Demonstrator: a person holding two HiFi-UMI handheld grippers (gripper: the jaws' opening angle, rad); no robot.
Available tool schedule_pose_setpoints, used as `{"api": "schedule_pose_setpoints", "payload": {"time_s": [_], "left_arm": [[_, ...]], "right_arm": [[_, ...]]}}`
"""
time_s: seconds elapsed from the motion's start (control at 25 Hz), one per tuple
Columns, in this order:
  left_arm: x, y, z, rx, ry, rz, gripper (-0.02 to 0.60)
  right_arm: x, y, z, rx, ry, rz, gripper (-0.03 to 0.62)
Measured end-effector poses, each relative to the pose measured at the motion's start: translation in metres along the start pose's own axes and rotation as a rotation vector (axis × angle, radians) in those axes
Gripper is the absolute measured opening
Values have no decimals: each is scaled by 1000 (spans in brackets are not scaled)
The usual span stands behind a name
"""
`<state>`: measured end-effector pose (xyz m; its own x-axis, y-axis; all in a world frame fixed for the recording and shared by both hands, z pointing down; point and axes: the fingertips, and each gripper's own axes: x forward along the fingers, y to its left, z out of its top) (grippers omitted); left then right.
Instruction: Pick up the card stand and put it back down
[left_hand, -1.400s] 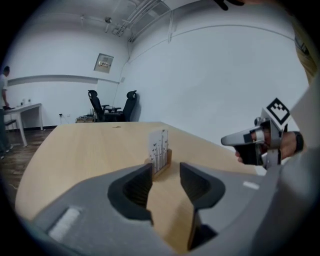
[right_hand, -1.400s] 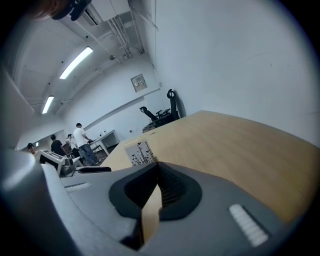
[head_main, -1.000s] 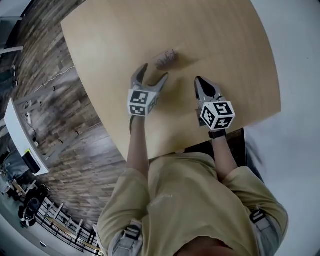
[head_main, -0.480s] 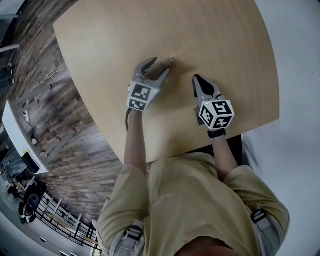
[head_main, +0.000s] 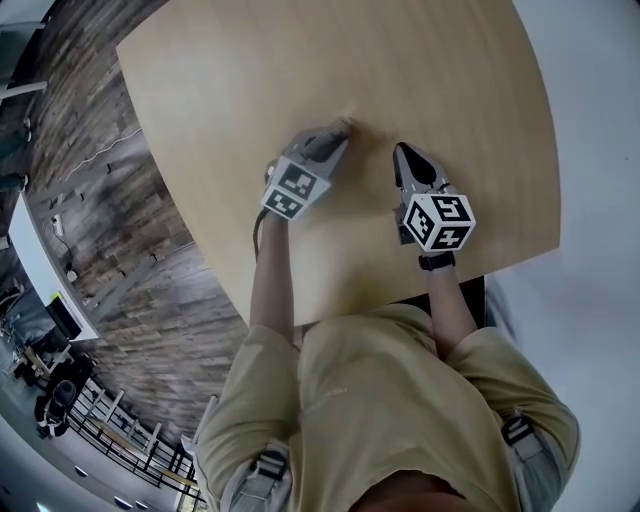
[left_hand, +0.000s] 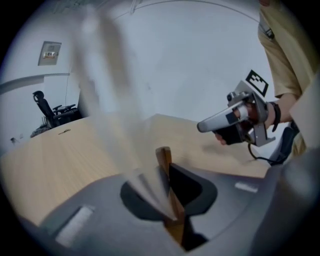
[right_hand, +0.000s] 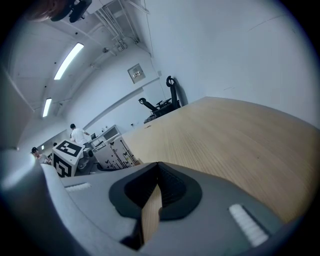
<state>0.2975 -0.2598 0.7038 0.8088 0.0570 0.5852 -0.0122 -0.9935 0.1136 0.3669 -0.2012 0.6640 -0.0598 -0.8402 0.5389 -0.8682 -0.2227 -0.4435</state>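
Note:
The card stand (head_main: 343, 124), a small wooden base with a clear upright sheet (left_hand: 106, 75), is near the middle of the light wooden table (head_main: 450, 70). My left gripper (head_main: 334, 136) reaches it from the near side. In the left gripper view its jaws are closing on the wooden base (left_hand: 163, 156), and the pads press on both sides of it. My right gripper (head_main: 402, 151) rests to the right of the stand, apart from it. That gripper (right_hand: 157, 166) is shut with nothing between its jaws, and its tip (left_hand: 202, 126) points toward the stand.
The table's rounded near edge (head_main: 330, 300) lies just in front of the person's body. Dark plank floor (head_main: 100, 200) spreads to the left. An office chair (left_hand: 47, 107) and white cabinets (right_hand: 112, 145) stand far off beyond the table.
My left gripper moved forward to the card stand and its wide-open jaws closed round the base. The right gripper hardly moved.

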Motion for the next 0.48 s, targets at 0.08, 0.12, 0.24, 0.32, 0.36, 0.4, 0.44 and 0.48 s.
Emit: {"api": "schedule_pose_setpoints", "payload": {"time_s": [0.08, 0.12, 0.24, 0.32, 0.36, 0.4, 0.44, 0.48], "left_arm": [[-3, -2, -1, -4, 6, -16, 35], [-7, -3, -2, -1, 10, -18, 35], [-22, -12, 1, -8, -4, -19, 35], [-35, -22, 5, -16, -24, -14, 35], [-43, -28, 8, -19, -29, -10, 35], [-52, -33, 10, -21, -30, -6, 35], [-61, -39, 13, -25, -27, -1, 35], [-71, -45, 16, -30, -23, 5, 35]], "right_arm": [[-1, 1, 2, 5, -9, -7, 3], [-2, 3, 2, 5, -13, -8, 3], [-13, 15, 4, 2, -28, -4, 3], [-23, 26, 4, -2, -42, 0, 3], [-29, 33, 4, -6, -51, 3, 3], [-37, 41, 5, -12, -61, 6, 3], [-45, 49, 7, -21, -71, 9, 3], [-53, 59, 9, -31, -81, 14, 3]]}}
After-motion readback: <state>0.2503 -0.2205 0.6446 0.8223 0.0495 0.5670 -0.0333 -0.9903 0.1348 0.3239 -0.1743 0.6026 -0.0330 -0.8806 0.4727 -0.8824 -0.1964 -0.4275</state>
